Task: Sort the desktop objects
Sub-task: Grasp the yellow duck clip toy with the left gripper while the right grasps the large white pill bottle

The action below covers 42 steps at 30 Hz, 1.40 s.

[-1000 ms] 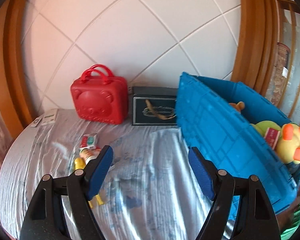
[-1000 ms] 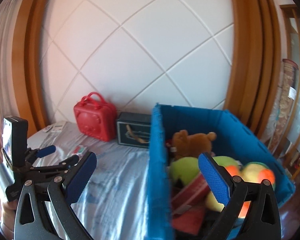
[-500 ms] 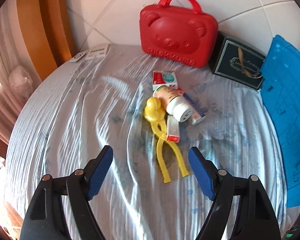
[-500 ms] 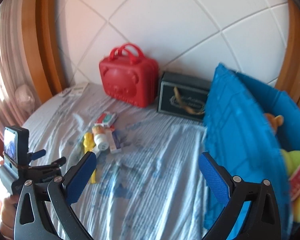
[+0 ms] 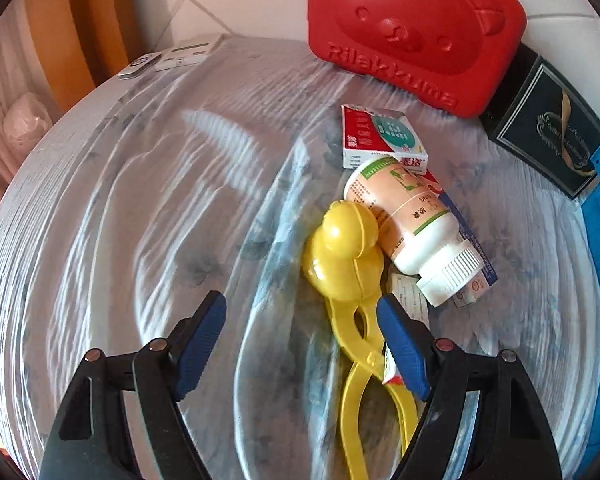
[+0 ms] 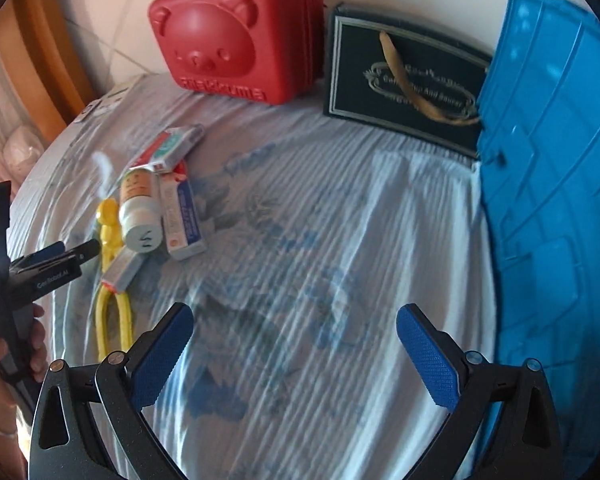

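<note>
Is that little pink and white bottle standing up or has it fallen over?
Fallen over. The bottle lies on its side on the cloth, its ribbed white cap pointing sideways, resting against the yellow duck tongs.

Two fisheye views, each looking steeply down along a handheld gripper's jaws at a cloth-covered table (image 5: 148,184).

The left wrist view sits close above a yellow duck-shaped clamp toy (image 5: 346,256) and a white bottle (image 5: 412,224), facing the red bear-faced case (image 5: 412,28) at the far wall.

The right wrist view looks from further back and to the right, beside the blue crate (image 6: 556,184), over bare cloth.

Both share the case, the dark gift box (image 6: 404,80), the bottle and the toy. The right view also catches the left gripper (image 6: 70,254) at its left edge.
</note>
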### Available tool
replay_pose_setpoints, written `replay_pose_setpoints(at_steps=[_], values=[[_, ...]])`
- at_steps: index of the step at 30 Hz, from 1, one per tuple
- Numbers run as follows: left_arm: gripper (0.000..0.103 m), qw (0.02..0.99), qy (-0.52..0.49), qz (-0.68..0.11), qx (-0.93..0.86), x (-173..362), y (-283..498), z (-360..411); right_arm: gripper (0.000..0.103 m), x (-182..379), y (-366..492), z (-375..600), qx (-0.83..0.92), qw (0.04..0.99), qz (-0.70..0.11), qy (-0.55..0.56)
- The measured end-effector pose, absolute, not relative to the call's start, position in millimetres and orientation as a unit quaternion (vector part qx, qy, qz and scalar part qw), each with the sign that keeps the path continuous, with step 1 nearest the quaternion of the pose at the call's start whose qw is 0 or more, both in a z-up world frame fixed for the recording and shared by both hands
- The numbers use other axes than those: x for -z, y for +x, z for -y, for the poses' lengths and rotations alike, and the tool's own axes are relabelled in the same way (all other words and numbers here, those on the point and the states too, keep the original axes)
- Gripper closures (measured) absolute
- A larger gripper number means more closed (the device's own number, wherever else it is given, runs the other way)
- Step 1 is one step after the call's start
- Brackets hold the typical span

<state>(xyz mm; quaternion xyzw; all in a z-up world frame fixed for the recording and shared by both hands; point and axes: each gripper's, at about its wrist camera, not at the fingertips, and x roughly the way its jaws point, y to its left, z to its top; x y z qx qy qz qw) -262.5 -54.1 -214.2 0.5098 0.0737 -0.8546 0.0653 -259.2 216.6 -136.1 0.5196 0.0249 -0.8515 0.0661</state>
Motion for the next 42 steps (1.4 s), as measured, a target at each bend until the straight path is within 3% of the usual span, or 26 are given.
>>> replay_pose_setpoints(at_steps=[4, 7, 9, 10, 19, 27, 29, 30, 34, 36, 42], values=[[0.025, 0.059, 0.539, -0.031, 0.84, 242, -284, 35, 0.0, 153, -276, -227, 0.847, 0.055, 0.003, 0.529], [0.04, 0.062, 0.52, -0.043, 0.851, 244, -283, 40, 0.0, 162, -289, -220, 0.842, 0.063, -0.006, 0.535], [0.063, 0.072, 0.519, -0.043, 0.85, 242, -280, 49, 0.0, 165, -294, -208, 0.843, 0.076, -0.016, 0.533], [0.068, 0.075, 0.521, -0.044, 0.849, 241, -278, 55, 0.0, 165, -297, -200, 0.843, 0.086, -0.019, 0.53], [0.069, 0.08, 0.515, -0.071, 0.85, 240, -271, 88, 0.0, 166, -321, -99, 0.843, 0.195, -0.061, 0.498], [0.069, 0.091, 0.511, -0.063, 0.852, 236, -273, 94, 0.001, 185, -335, -43, 0.836, 0.213, -0.122, 0.491], [0.07, 0.098, 0.506, -0.06, 0.855, 232, -273, 97, 0.019, 190, -336, -41, 0.83, 0.22, -0.117, 0.499], [0.07, 0.099, 0.505, -0.059, 0.856, 231, -274, 98, 0.023, 193, -336, -38, 0.829, 0.22, -0.119, 0.5], [0.07, 0.096, 0.501, -0.061, 0.858, 221, -271, 98, 0.025, 205, -338, -28, 0.825, 0.219, -0.137, 0.503], [0.07, 0.094, 0.498, -0.061, 0.86, 216, -268, 97, 0.048, 210, -338, -25, 0.824, 0.214, -0.143, 0.505], [0.07, 0.09, 0.468, -0.059, 0.877, 181, -242, 92, 0.05, 186, -314, -42, 0.833, 0.211, -0.119, 0.498]])
